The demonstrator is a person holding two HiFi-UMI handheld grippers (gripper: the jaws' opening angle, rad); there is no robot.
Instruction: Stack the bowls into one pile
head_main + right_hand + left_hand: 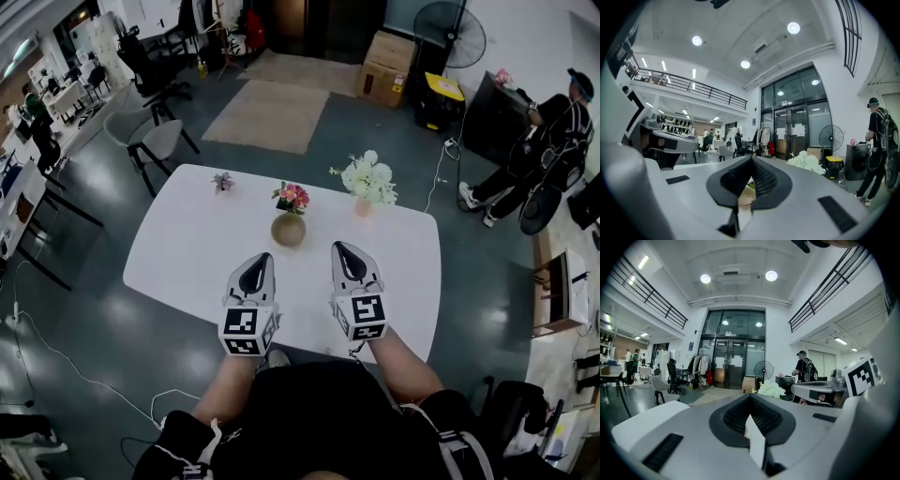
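**Both grippers shut and empty, tan bowl pile ahead of them on a white table**

Seen from above, a white table (178, 253) is shown with a single tan bowl pile (288, 230) standing near its middle. How many bowls are nested in it cannot be counted. Pink flowers (292, 196) are set just behind the pile, white flowers (369, 178) to its right, and a small plant (222, 181) to its far left. No loose bowl is seen elsewhere on the table, so the stacking is judged to be finished.

The left gripper (262, 259) and the right gripper (338, 246) are held side by side over the near half of the table, apart from the pile. The jaws of each are pressed together, and nothing is held in either.

The pile lies ahead, between the two jaw tips. If either gripper were pushed forward, the pile could be struck and slid or tipped into the pink flowers behind it. A nested bowl could also be knocked askew by a sideways sweep.
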